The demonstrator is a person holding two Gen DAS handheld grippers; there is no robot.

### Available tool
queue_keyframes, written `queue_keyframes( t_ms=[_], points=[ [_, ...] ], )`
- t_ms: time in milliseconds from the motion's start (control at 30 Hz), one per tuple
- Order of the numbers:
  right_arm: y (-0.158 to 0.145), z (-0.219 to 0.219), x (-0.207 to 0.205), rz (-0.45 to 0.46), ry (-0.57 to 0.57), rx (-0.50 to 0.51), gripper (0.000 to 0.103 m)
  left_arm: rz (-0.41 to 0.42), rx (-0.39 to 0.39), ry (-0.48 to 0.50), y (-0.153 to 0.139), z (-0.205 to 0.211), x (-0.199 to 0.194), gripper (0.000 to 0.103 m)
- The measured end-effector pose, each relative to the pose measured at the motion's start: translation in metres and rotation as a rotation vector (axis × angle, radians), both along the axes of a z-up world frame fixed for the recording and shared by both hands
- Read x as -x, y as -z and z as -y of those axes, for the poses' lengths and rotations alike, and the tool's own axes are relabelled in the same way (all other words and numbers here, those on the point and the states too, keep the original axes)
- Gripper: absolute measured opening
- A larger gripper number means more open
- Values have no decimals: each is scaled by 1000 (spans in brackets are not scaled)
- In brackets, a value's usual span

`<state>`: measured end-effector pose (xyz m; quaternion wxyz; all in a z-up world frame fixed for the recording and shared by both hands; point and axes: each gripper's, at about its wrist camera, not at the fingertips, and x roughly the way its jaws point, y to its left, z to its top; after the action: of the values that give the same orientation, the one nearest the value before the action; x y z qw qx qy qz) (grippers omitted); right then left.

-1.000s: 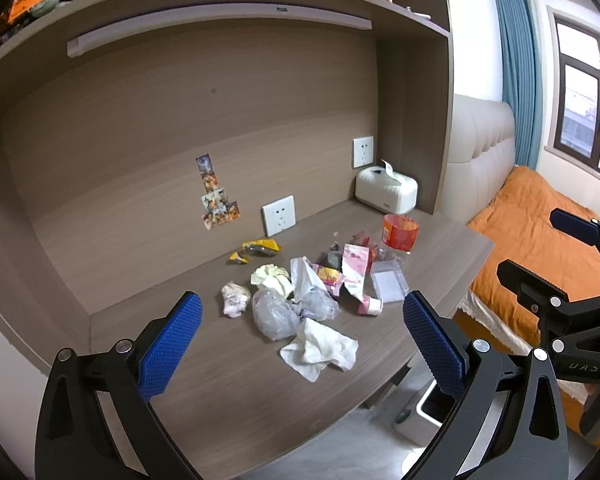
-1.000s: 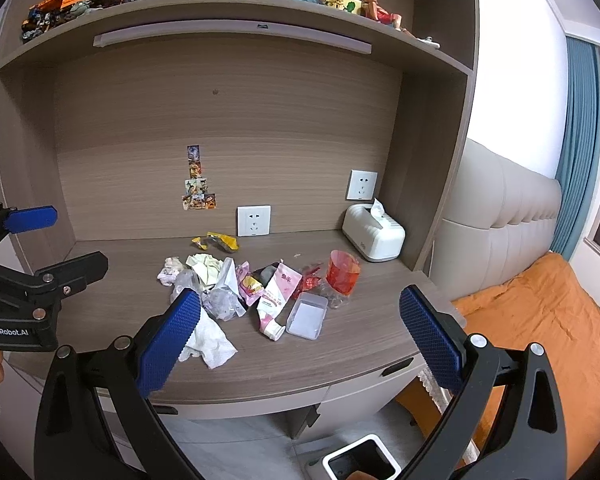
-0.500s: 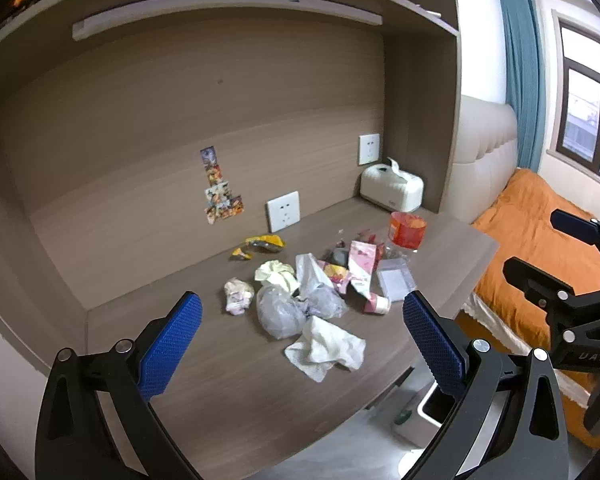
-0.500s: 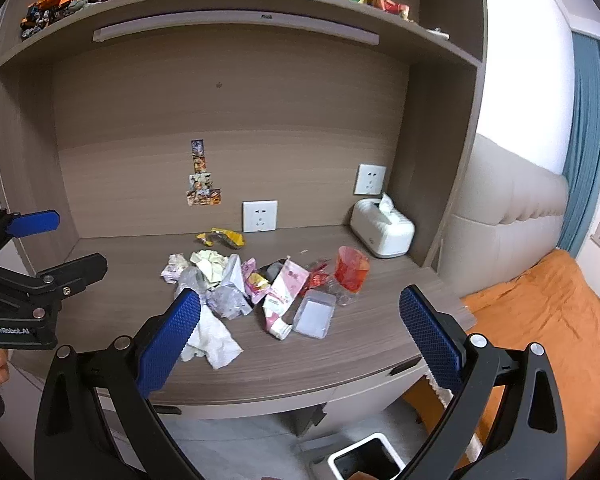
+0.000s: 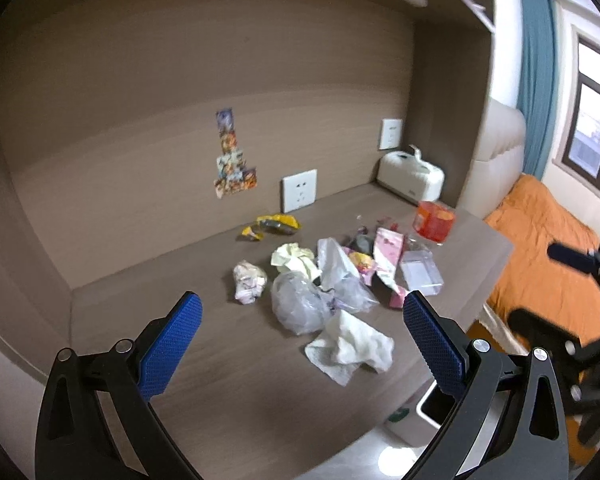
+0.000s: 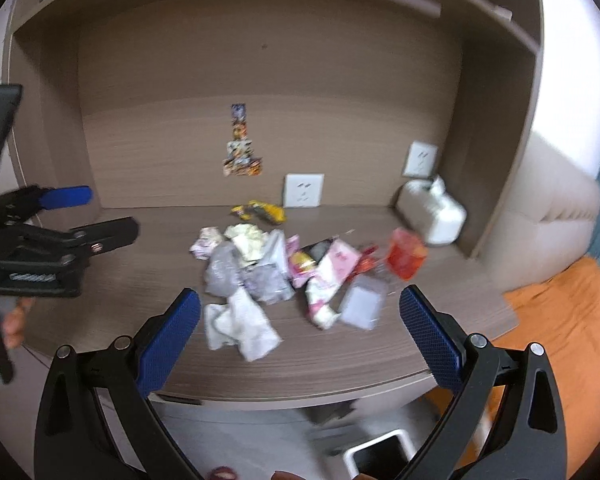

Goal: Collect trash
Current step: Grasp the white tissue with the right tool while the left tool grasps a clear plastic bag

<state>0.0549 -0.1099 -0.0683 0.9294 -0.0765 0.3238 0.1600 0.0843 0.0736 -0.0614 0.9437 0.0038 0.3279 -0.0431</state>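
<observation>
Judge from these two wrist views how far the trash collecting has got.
Done: nothing shows as collected. In hand: nothing; the left gripper and right gripper are open and empty above the desk. Left: the whole trash pile, and the white bin waits below on the floor.

Daylight comes in from the window (image 5: 596, 136) on my right, and the bench (image 5: 228, 364) recess sits dim and brownish under the shelf. Both views bend hard at the edges, with black corners. My right view is smeared by motion blur, so the trash pile (image 6: 276, 272) looks soft. My left view is sharper, though my right gripper (image 5: 580, 300) at its edge is blurred.
</observation>
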Motion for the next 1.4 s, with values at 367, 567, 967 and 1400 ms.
queue_keyframes(
  t_ms=[367,567,967,1400],
  points=[
    [107,-49,-54,-151,-31,40,99,-105,-89,116,79,1,-85,98],
    [149,-62,-73,-211,-46,27,99,-169,-38,200,121,3,-124,97],
    [180,-71,-85,-269,-67,0,100,-261,20,232,164,-5,-148,40],
    [175,-70,-93,-281,-128,44,16,-243,11,272,162,0,-144,31]
  ],
)
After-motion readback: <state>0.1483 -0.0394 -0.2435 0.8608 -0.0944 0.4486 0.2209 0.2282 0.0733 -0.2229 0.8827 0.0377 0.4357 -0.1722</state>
